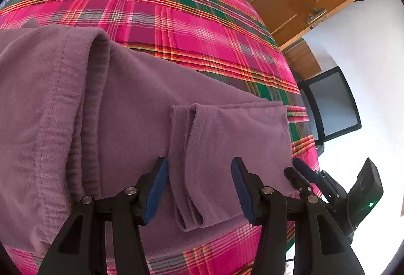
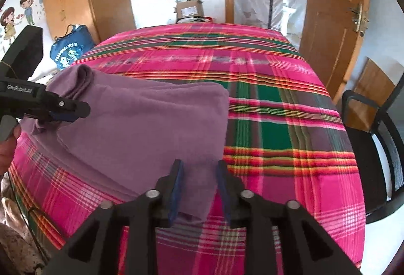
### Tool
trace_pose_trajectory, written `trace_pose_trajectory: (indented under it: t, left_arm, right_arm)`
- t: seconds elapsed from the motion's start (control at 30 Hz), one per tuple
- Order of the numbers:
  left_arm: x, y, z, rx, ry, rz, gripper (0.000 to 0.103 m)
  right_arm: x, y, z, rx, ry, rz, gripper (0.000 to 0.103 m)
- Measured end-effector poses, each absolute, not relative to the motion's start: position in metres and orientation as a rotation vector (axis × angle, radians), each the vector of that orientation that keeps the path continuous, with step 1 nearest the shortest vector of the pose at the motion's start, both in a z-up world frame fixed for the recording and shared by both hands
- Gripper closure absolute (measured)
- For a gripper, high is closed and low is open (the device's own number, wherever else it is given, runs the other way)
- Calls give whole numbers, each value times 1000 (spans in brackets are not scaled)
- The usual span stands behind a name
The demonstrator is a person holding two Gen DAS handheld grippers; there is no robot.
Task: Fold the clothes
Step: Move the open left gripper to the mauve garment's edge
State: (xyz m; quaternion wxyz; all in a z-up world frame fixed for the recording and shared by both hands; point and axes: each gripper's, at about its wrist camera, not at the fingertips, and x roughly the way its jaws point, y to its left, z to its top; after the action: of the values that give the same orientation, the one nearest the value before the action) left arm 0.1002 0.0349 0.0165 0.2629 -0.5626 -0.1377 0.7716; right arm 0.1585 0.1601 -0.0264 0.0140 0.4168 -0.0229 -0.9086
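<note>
Pink, green and orange plaid cloth [image 2: 277, 123] covers the desk, with wooden doors [image 2: 333, 22] and a black mesh chair [image 2: 378, 148] behind it. On the plaid lies a purple fleece garment [image 1: 126, 103], partly folded, its thick bunched part to the left in the left wrist view and a flat folded section reaching toward the desk's near edge.

Left gripper [image 1: 199, 189] hangs over that near part with its blue-padded jaws spread wide; a narrow folded strip [image 1: 186, 161] of the fleece lies between them, not pinched. In the right wrist view this gripper sits at the garment's far left.

Right gripper [image 2: 199, 189] is also spread, its jaws straddling the garment's near corner [image 2: 199, 199] without closing on it. A blue bag [image 2: 70, 50] stands beyond the desk at the left.
</note>
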Motion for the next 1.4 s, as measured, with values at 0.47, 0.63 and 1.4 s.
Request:
trace_pose_trajectory:
  t: [0.47,0.63,1.4]
  left_arm:
    - [120,-29,60,-1420,-446,2173,49]
    - [121,-76,68,-1412,-512,2248,49]
    - [102,-232,51,-1487,-733,2421,49]
  right_arm:
    - [156,89,19,1075,28,-2758,71]
    - [151,33,18,1036,137,-2647,71]
    - [128,-181,4,766,497,-2249,46]
